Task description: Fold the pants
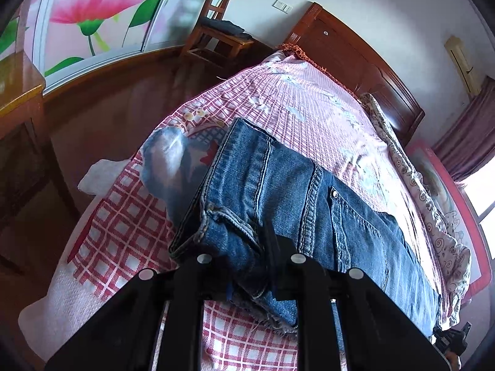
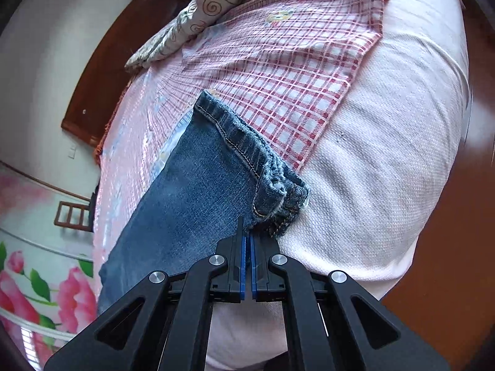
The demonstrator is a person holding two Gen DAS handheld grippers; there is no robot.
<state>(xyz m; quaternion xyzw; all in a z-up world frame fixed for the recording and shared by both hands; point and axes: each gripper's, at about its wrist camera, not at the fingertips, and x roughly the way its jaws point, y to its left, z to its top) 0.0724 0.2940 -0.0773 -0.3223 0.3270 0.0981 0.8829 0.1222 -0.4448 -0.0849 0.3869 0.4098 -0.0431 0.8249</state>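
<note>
Blue jeans (image 1: 287, 191) lie on a bed with a red-and-white checked sheet (image 1: 123, 216). In the left wrist view my left gripper (image 1: 247, 278) is shut on the waistband end of the jeans, with bunched denim between its fingers. The back pocket and seam run off to the lower right. In the right wrist view my right gripper (image 2: 247, 238) is shut on the jeans (image 2: 191, 185) at the hem end of the leg, its blue pads (image 2: 243, 262) pinching the cloth just below the cuff (image 2: 278, 191). The cuff rests on the white mattress pad (image 2: 371, 185).
A dark wooden headboard (image 1: 365, 61) stands at the far end of the bed. A wooden chair (image 1: 216, 31) stands on the brown floor beside it. A patterned quilt (image 1: 433, 216) lies along the bed's right side. A wooden table (image 1: 18, 99) is at the left.
</note>
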